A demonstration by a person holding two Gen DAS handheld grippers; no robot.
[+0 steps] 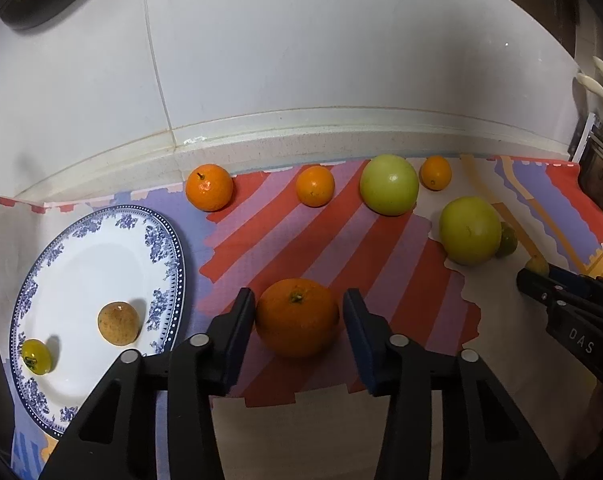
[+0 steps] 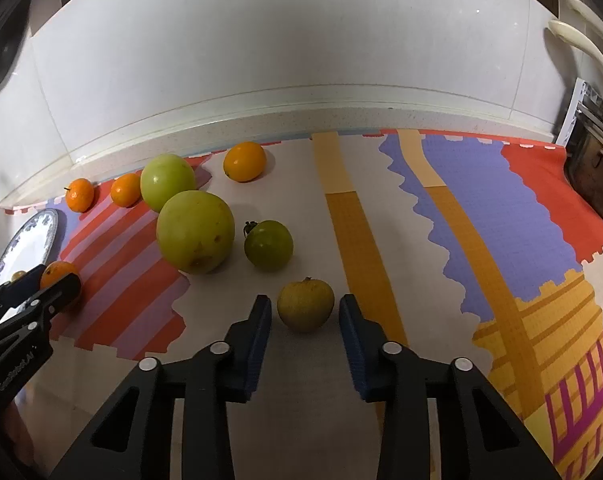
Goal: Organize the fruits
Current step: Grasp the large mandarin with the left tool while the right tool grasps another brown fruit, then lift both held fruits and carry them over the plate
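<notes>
Only the left wrist view showed the blue-and-white plate [image 1: 169, 236] in full, lying at the left end of the patterned mat [image 1: 381, 280] with a brown round fruit [image 1: 118, 323] and a small yellow-green fruit [image 1: 36, 357] on it, apart from each other. The left gripper [image 1: 299, 316] stood spread around a large orange [image 1: 296, 316] on the mat just right of the plate; its fingers flanked the fruit with slim gaps on both sides, not clamped. Behind it, along the counter's back edge, sat three small oranges [image 1: 209, 187] and a green apple [image 1: 389, 184], with a second green apple [image 1: 470, 230] nearer the right.

From the right wrist camera, more appeared: a dark green tomato-like fruit [image 2: 268, 245] with a stem, which the left view showed only as a sliver behind the second apple, and a dull yellow-green fruit [image 2: 306, 304] resting on the mat between the released fingers of the right gripper [image 2: 305, 312], untouched on either side. That view caught only a slice of the plate's rim at the far left.
</notes>
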